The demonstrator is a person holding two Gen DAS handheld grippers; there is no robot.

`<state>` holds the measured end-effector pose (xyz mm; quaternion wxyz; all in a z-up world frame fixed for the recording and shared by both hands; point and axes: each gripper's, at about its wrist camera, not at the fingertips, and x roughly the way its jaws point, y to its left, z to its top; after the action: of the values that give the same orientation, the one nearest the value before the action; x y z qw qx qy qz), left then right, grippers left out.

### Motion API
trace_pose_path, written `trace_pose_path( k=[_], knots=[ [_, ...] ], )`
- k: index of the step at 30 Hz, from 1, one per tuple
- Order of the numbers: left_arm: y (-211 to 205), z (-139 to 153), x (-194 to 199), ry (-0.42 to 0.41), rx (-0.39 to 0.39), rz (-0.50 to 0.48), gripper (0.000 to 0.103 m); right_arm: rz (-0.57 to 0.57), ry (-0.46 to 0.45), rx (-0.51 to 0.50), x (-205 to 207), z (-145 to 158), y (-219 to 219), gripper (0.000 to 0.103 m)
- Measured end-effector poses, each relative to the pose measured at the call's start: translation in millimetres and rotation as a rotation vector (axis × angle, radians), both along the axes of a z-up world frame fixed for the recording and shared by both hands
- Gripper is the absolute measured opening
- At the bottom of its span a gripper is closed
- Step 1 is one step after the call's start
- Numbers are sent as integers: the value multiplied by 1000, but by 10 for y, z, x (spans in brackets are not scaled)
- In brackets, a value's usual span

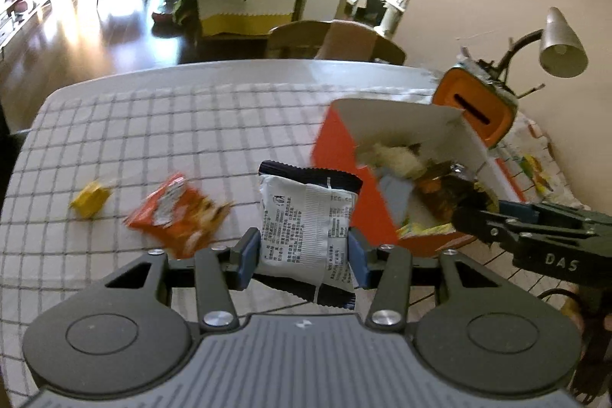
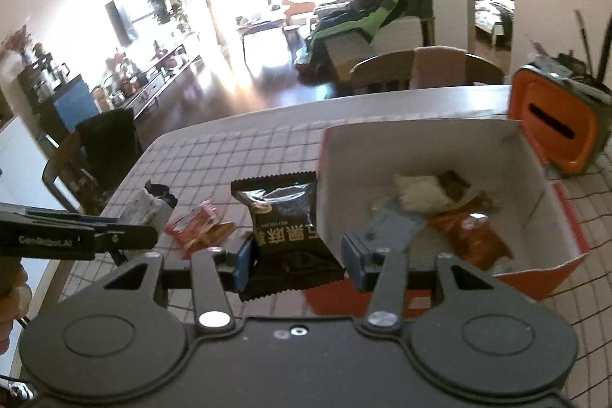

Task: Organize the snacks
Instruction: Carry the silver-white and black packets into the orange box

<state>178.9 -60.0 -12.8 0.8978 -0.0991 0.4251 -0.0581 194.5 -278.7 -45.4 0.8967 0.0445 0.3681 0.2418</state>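
- The left gripper (image 1: 304, 247) is clamped on a white snack packet (image 1: 306, 217) with dark serrated ends; both blue pads (image 1: 248, 251) press its sides, and the packet stands upright between them, clear of the table.
- The right gripper (image 2: 298, 257) is clamped on a black snack packet (image 2: 285, 213) with gold lettering; both blue pads (image 2: 354, 257) bear on its lower part, and its serrated top edge points up.
- In the left wrist view, the right gripper reaches in from the right edge with its tip over the near right part of the box.
- In the right wrist view, the left gripper enters from the left edge with the white packet at its tip.
- An open orange box (image 1: 344, 159) with white inner walls sits on the table just right of both held packets. It already contains several snacks, among them a pale packet and an orange one (image 2: 470, 232).
- On the checked tablecloth (image 1: 153, 125), left of the box, lies an orange snack packet (image 1: 176, 213); farther left lies a small yellow wrapped snack (image 1: 90, 197). The two are apart.
- Beyond the box, far right, an orange container (image 1: 476, 102) with a dark slot holds stick-like items, beside a grey desk lamp (image 1: 560, 44).
- Wooden chairs (image 1: 336, 41) stand at the table's far edge.
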Motion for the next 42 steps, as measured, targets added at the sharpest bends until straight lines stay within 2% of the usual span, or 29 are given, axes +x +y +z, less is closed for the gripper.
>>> trace_pose_path(
  k=[8, 14, 23, 30, 42],
  knots=[
    [-601, 19, 330, -11, 15, -62, 48, -53, -25, -13, 220, -32, -455, 48],
    [-998, -83, 604, -7, 64, -83, 48, -83, -35, -43, 444, -81, -821, 48],
    [-1477, -327, 976, 51, 107, -108, 47, -97, 19, -98, 812, -289, -1192, 48],
    [-1751, -465, 1182, 74, 169, -140, 44, -61, 58, -155, 1071, -447, -1239, 48],
    [-1800, -758, 1238, 158, 186, -115, 44, 31, 114, -228, 1364, -807, -935, 48]
  ],
)
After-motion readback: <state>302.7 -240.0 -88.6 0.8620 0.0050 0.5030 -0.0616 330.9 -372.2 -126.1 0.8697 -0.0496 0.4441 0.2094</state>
